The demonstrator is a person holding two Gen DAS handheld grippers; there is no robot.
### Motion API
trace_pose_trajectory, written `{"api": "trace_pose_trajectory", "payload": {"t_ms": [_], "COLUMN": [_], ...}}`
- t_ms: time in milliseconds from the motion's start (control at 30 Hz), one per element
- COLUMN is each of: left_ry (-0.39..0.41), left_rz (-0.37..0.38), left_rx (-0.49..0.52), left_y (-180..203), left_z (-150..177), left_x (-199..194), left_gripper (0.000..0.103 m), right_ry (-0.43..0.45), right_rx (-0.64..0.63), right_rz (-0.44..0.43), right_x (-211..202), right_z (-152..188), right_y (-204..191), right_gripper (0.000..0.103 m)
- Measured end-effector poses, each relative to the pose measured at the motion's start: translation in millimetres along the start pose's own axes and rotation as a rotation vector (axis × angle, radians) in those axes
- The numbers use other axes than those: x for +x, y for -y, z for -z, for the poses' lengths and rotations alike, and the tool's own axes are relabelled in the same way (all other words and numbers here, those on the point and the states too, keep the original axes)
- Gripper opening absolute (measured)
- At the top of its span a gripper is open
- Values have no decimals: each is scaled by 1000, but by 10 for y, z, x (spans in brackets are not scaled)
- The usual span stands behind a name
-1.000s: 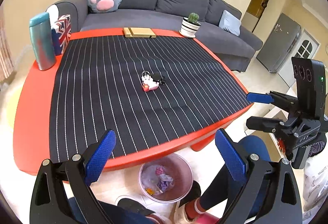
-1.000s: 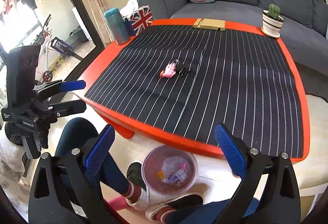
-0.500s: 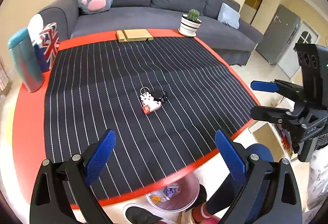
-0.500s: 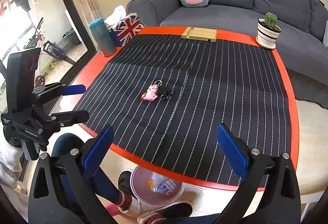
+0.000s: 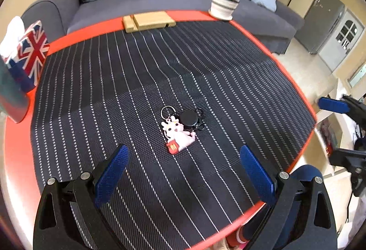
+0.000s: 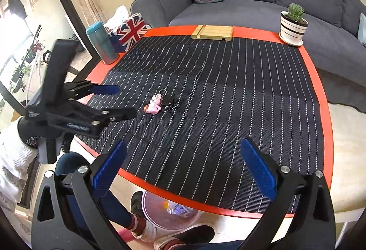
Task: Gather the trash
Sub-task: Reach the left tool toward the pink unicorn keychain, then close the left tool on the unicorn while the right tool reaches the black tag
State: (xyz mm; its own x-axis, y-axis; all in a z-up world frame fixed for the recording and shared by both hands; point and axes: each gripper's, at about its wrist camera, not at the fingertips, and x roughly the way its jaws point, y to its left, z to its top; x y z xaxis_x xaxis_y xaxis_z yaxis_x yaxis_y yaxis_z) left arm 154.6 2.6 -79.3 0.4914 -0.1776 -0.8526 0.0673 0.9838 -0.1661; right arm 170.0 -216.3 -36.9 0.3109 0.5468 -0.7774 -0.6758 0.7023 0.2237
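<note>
Both grippers have come forward over the table (image 5: 18,154). The left gripper (image 5: 183,172) hangs spread wide and empty above the striped mat (image 5: 205,67), near the keychain (image 5: 180,128) at its middle. The right gripper (image 6: 181,164) gapes empty too, above the bin (image 6: 170,212) under the near edge.

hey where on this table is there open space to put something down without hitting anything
Most of the striped mat is bare: the whole right half between the keychain and the cactus pot, and the near strip by the table's red edge. It is crowded at the far left corner, with the teal bottle and flag tissue box close together, and the wooden stand at the back.
</note>
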Motion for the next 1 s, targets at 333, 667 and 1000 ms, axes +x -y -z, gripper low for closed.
{"api": "trace_pose_trajectory", "payload": {"t_ms": [333, 667, 1000], "left_ry": [-50, -46, -26], "left_rz": [-55, -105, -101], "left_rx": [-27, 17, 34], "left_y": [-62, -9, -13], "left_z": [-54, -66, -71], "left_x": [452, 473, 402], "left_gripper": [92, 43, 35], "right_ry": [-10, -15, -19], "right_rx": [25, 28, 6], "right_rz": [4, -6, -11], "right_x": [35, 98, 198], "right_z": [64, 63, -28], "right_y": [128, 138, 81], "right_gripper": [98, 98, 98]}}
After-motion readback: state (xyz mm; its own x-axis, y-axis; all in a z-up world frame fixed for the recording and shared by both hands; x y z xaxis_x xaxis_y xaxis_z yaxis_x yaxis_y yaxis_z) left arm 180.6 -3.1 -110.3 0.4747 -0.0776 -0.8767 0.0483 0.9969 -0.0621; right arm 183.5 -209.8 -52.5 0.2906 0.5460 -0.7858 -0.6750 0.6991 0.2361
